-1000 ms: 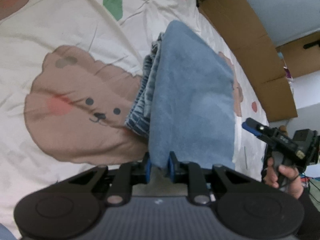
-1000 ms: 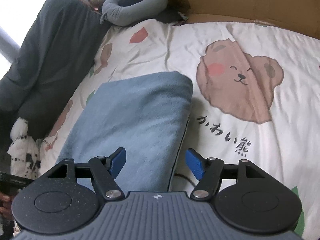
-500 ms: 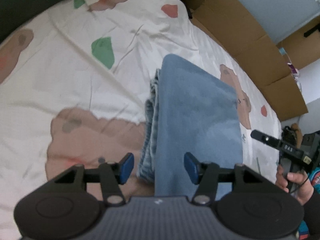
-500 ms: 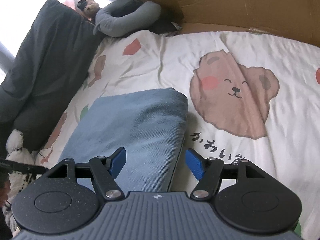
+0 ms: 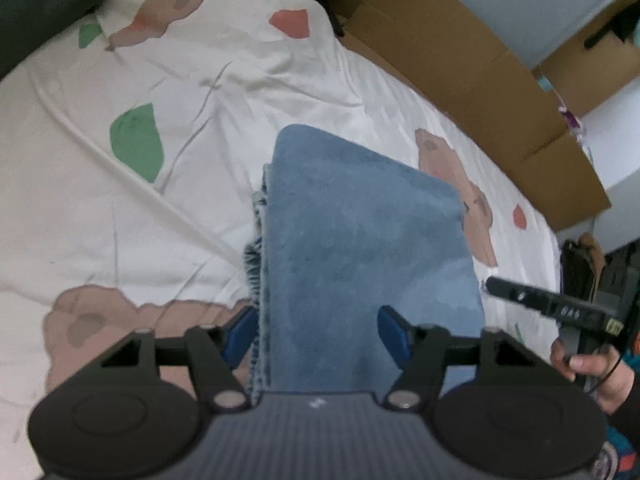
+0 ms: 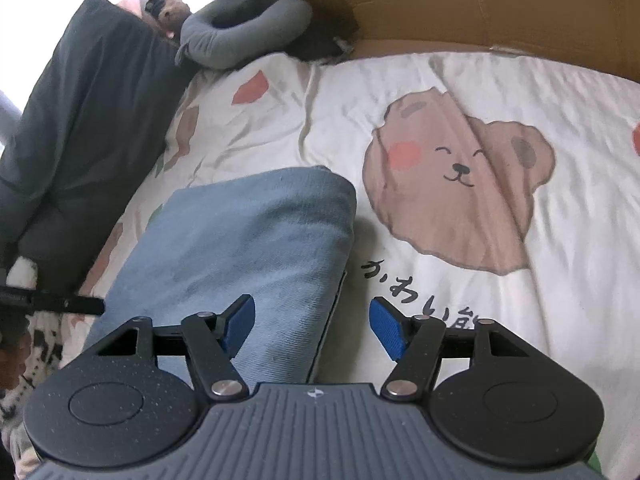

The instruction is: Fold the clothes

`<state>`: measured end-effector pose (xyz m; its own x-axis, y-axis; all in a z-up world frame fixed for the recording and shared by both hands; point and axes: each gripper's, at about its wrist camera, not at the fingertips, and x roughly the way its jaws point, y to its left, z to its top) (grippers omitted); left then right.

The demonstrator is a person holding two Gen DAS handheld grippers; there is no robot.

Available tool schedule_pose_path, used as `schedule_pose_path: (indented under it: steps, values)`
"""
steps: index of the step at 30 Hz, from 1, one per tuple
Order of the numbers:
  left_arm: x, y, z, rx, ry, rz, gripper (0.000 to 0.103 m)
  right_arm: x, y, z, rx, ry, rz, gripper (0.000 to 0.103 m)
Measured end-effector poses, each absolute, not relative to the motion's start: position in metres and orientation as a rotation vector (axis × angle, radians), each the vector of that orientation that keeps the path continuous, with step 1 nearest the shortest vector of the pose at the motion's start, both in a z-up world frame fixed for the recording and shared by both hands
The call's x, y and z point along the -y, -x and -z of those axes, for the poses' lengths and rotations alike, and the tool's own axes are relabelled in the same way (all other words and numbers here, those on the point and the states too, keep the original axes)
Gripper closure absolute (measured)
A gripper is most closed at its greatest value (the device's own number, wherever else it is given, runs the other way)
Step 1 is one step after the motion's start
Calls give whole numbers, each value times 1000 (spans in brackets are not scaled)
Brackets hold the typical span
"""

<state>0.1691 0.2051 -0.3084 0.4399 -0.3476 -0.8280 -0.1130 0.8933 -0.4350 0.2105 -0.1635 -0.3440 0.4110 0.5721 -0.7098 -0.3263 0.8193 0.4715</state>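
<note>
In the left wrist view, the left gripper [image 5: 316, 330] has its jaws spread wide, with nothing between the two blue pads but the near end of one folded pair of jeans [image 5: 360, 248]. The jeans lie flat on the bed [image 5: 120, 208], running from the near edge away toward the far side, with frayed denim hems showing along their left edge. The bedspread shows two bear prints, one near left and one far right beside the jeans. Brown cardboard [image 5: 460, 68] runs along the far right edge of the bed. At the right, one hand [image 5: 592, 372] holds the right gripper [image 5: 500, 287], seen side-on; its jaws cannot be judged here.

In the right wrist view, the right gripper [image 6: 312, 326] also has its jaws spread, empty, over the right edge of the same jeans [image 6: 248, 240]. One smiling bear print [image 6: 460, 184] lies to the right of the jeans, well apart. One dark grey pillow [image 6: 80, 120] lies at the far left, and one grey neck cushion [image 6: 244, 32] beyond it.
</note>
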Motion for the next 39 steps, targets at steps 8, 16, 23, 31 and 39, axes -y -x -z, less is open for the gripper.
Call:
schedule_pose_path:
  steps: [8, 16, 23, 31, 39]
  values:
    - [-208, -186, 324, -1089, 473, 113, 52, 146, -233, 347, -983, -197, -601, 53]
    - [-212, -201, 325, -1035, 462, 102, 60, 122, -261, 345, -976, -113, -603, 53]
    - [-214, -195, 328, -1055, 440, 67, 82, 108, -277, 345, -959, -75, -558, 67]
    - [-218, -187, 332, -1052, 470, 63, 84, 98, -285, 343, -930, -55, -510, 75]
    - [-218, -175, 333, -1065, 479, 77, 65, 85, -297, 349, -955, 11, -514, 86]
